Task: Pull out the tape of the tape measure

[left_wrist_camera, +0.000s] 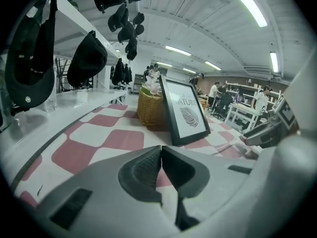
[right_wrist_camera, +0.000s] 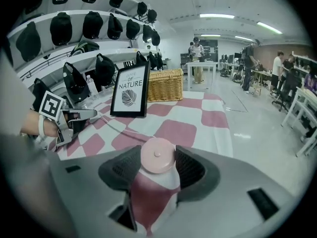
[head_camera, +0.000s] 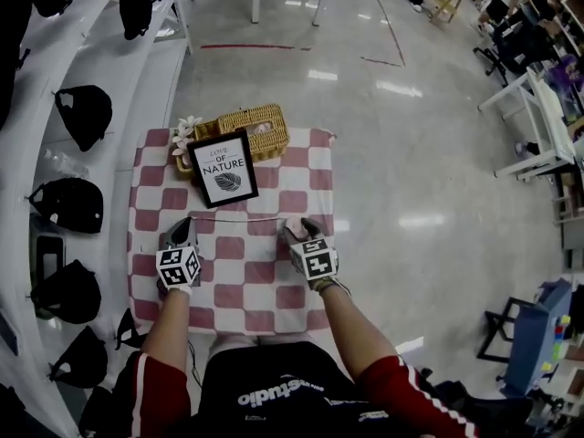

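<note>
Cloth (head_camera: pixel 146 167) in red and white checks covers a small table, and a black picture frame (head_camera: pixel 224 169) stands on its far half, leaning back against a wicker basket (head_camera: pixel 251 121). A white flower (head_camera: pixel 187 128) lies just left of the frame's top corner, touching the basket.

Both grippers rest on the cloth on the near side of the frame. The left gripper (left_wrist_camera: pixel 161 155) sits below the frame's left corner. The right gripper (right_wrist_camera: pixel 158 158) sits below and to the right of the frame's right corner.

The right gripper's jaws are clamped on a round pink tape measure (right_wrist_camera: pixel 157 151). Its flat face points up and the pads press its rim on either side. It stays low over a red square of the cloth, near the table's right edge.

A thin pale tape (head_camera: pixel 239 218) runs straight from that case to the tips of the left gripper, passing just in front of the frame's bottom edge, parallel to it and apart from it. The left gripper's jaws are pressed tight together. The strip ends at their tips, though it is too thin to make out between the pads.

Left of the frame, beyond the table's edge, black caps (head_camera: pixel 84 112) hang along white shelves.
</note>
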Tool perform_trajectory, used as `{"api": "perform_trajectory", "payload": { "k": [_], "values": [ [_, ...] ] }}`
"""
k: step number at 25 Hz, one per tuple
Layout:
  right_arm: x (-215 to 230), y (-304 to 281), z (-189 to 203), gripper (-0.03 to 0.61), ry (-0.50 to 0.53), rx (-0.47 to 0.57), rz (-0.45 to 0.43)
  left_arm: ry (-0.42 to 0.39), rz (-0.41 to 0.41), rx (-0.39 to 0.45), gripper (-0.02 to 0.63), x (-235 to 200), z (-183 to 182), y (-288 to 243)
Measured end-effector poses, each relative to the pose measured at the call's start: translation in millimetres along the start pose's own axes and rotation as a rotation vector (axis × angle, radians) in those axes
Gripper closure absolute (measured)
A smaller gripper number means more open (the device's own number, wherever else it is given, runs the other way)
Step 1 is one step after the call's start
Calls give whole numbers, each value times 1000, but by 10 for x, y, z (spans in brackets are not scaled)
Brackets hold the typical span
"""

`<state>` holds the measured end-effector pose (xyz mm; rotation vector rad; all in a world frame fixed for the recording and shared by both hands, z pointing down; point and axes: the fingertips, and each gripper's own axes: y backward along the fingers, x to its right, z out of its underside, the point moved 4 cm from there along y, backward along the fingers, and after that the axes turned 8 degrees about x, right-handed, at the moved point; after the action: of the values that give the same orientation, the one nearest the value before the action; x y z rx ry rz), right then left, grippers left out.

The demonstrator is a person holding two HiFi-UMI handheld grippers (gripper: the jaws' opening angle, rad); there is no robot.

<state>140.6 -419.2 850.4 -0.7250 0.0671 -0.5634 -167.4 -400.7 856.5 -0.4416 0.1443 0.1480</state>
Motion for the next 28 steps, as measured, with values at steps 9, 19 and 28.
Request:
{"api": "perform_trajectory", "payload": {
  "k": [9, 19, 28],
  "values": [
    [7, -31, 176, 356, -1, -32, 23, -54, -20, -11, 605, 21, 33, -27],
    [0, 126, 96, 336, -11, -34, 13, -24, -57, -17, 604, -49, -55, 68],
    [-67, 387, -67, 337, 21, -41, -1, 15, -37, 24, 604, 226, -436, 309]
  ]
}}
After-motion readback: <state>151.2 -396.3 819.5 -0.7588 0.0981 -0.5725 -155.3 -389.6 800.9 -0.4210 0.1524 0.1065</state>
